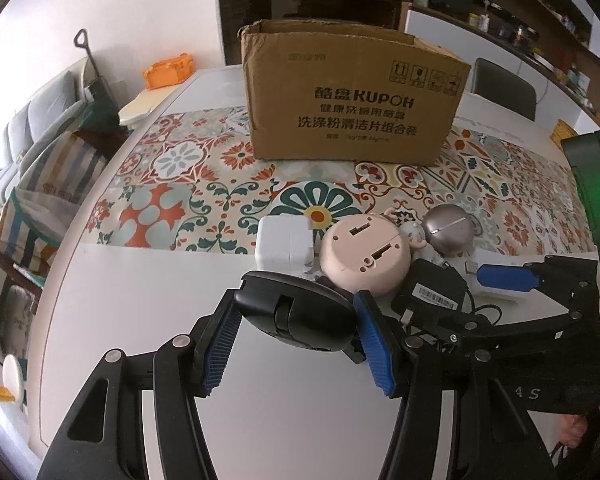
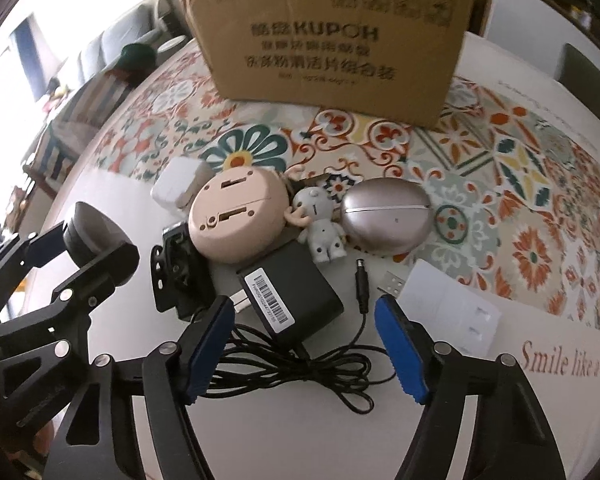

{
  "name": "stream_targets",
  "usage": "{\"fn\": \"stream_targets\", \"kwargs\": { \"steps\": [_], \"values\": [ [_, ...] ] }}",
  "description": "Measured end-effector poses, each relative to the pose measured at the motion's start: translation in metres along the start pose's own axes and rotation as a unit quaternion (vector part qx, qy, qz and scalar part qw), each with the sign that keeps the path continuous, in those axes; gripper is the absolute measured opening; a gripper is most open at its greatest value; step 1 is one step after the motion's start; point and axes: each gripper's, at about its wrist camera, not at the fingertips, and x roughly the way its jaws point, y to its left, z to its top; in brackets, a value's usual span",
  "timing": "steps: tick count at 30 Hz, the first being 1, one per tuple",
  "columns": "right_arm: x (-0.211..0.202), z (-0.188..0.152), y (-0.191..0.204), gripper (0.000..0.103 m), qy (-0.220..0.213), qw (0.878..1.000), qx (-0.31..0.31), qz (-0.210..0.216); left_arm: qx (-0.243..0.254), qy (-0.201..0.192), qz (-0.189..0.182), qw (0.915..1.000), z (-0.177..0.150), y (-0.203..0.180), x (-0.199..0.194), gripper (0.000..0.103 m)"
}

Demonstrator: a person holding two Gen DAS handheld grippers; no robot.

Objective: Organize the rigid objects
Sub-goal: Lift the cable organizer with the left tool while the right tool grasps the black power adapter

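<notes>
My left gripper [image 1: 296, 340] is shut on a black computer mouse [image 1: 296, 316], held just above the white table; the mouse also shows in the right wrist view [image 2: 96, 240]. My right gripper [image 2: 304, 344] is open over a black power adapter [image 2: 292, 292] and its coiled cable [image 2: 300, 364]. Beyond lie a pink round device [image 2: 240, 216], a white charger block [image 2: 176, 188], a small white figurine [image 2: 320, 224], a metallic oval case [image 2: 386, 218], a black clip [image 2: 180, 276], a USB dongle [image 2: 392, 282] and a white card [image 2: 452, 304]. An open cardboard box [image 1: 352, 96] stands behind them.
A patterned mat [image 1: 180, 184] covers the table's middle under the box. A sofa [image 1: 28, 136] and a striped bag [image 1: 48, 200] sit off the table's left edge. A dark chair [image 1: 504, 88] stands behind the table at right.
</notes>
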Motion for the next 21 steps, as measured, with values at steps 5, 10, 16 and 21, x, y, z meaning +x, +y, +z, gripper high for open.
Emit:
{"fn": "stream_targets", "kwargs": {
  "steps": [5,10,16,21],
  "values": [
    [0.011,0.004,0.000,0.068,0.011,0.999,-0.031,0.010,-0.013,0.003,0.014,0.9998,-0.002,-0.002,0.001,0.057],
    [0.018,0.004,0.001,0.061,0.017,0.998,-0.051,0.019,-0.020,0.004,0.020,0.9996,-0.003,-0.003,0.001,0.057],
    [0.015,0.001,0.003,0.047,0.008,0.998,-0.062,0.019,-0.017,-0.002,0.023,0.9996,-0.001,-0.003,-0.003,0.057],
    [0.003,-0.004,0.004,0.045,0.001,0.999,-0.049,0.020,-0.010,-0.012,0.018,0.9997,0.001,-0.002,-0.011,0.057]
  ]
}}
